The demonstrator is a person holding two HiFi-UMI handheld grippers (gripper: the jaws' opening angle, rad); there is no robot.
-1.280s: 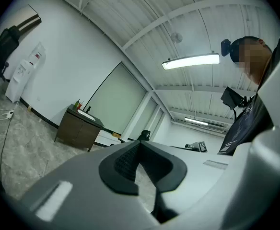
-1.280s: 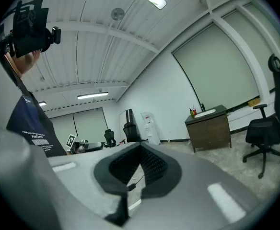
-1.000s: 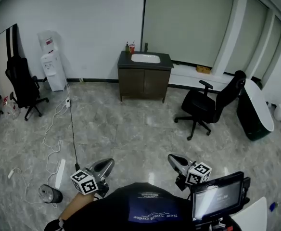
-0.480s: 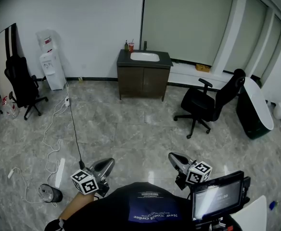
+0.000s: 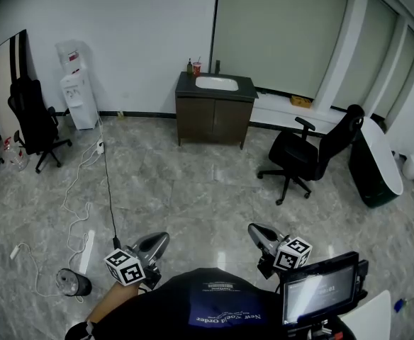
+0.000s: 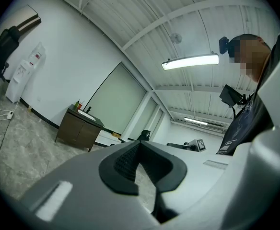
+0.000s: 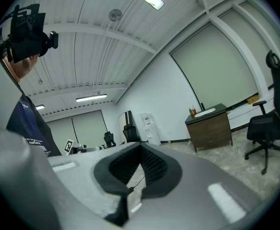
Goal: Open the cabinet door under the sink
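Observation:
The dark brown sink cabinet [image 5: 214, 119] stands against the far wall with both doors closed and a white basin [image 5: 216, 83] in its top. It is several steps away across the floor. My left gripper [image 5: 161, 241] and right gripper [image 5: 255, 231] are held low in front of the person's body, pointing level toward it. Both are shut with nothing between the jaws. In the left gripper view the cabinet [image 6: 78, 128] is small at left, beyond the gripper [image 6: 140, 143]. In the right gripper view the cabinet [image 7: 212, 127] is at right, past the gripper [image 7: 140, 145].
A black office chair [image 5: 308, 154] stands right of the cabinet. A water dispenser [image 5: 76, 94] and another black chair [image 5: 31, 119] are at left. A cable [image 5: 108, 183], a white power strip [image 5: 85, 250] and a dark round object [image 5: 72, 283] lie on the floor at left. A screen [image 5: 320, 289] sits bottom right.
The head view has shifted very slightly. Both grippers stay where they were, still shut, and the cabinet doors are as before.

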